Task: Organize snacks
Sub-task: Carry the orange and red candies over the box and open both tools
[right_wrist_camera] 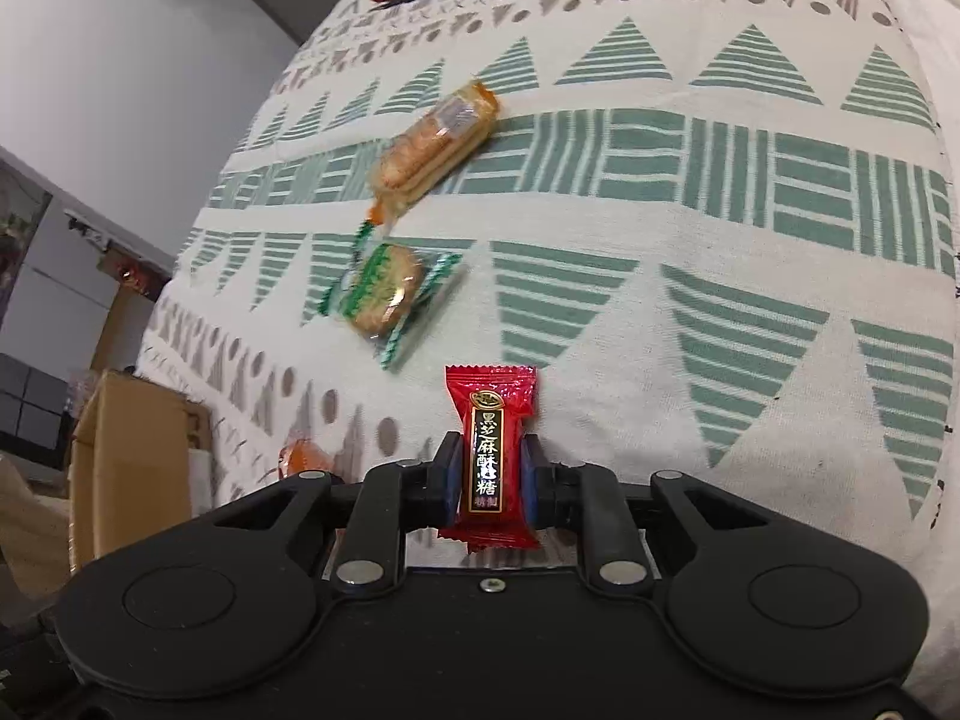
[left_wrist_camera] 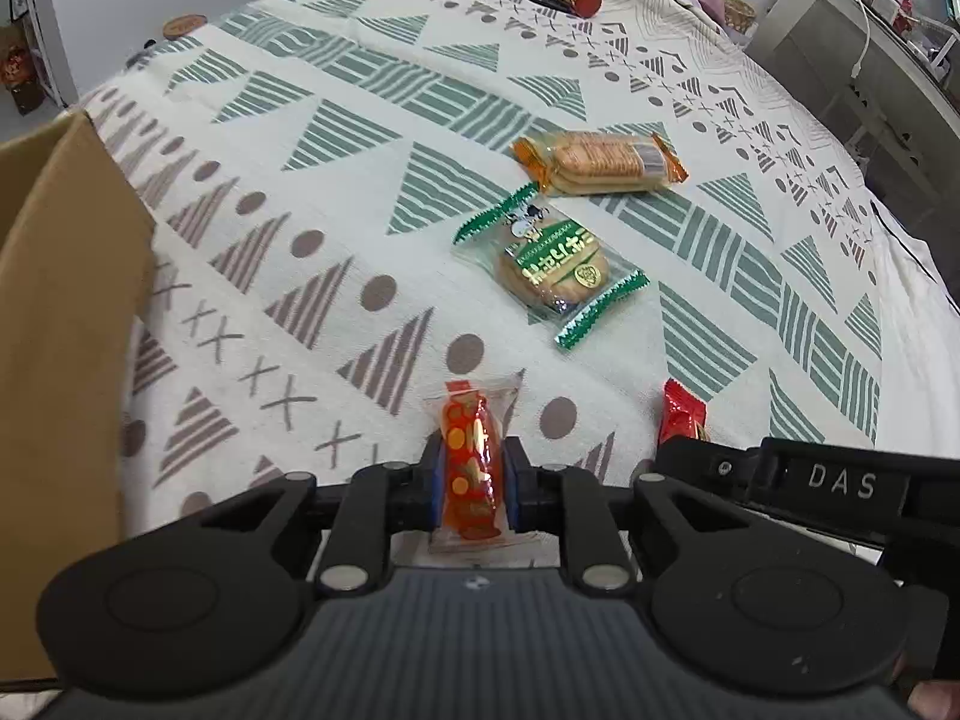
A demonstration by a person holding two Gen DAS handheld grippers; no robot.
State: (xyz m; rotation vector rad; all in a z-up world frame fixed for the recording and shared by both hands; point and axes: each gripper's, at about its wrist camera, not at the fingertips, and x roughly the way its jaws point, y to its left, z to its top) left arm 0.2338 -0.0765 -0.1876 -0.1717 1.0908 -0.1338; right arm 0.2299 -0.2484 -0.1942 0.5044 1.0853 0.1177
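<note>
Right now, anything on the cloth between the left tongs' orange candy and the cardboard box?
Nothing visible. Left tongs grip the orange candy; only bare patterned cloth lies toward the cardboard box at left.

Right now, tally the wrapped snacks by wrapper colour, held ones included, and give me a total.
Orange, spotted, held in the left tongs: 1, the orange candy
Red, held in the right tongs: 1, the red candy
Green-edged: 1, the green biscuit pack
Orange-ended: 1, the orange cracker pack
Total: 4
</note>
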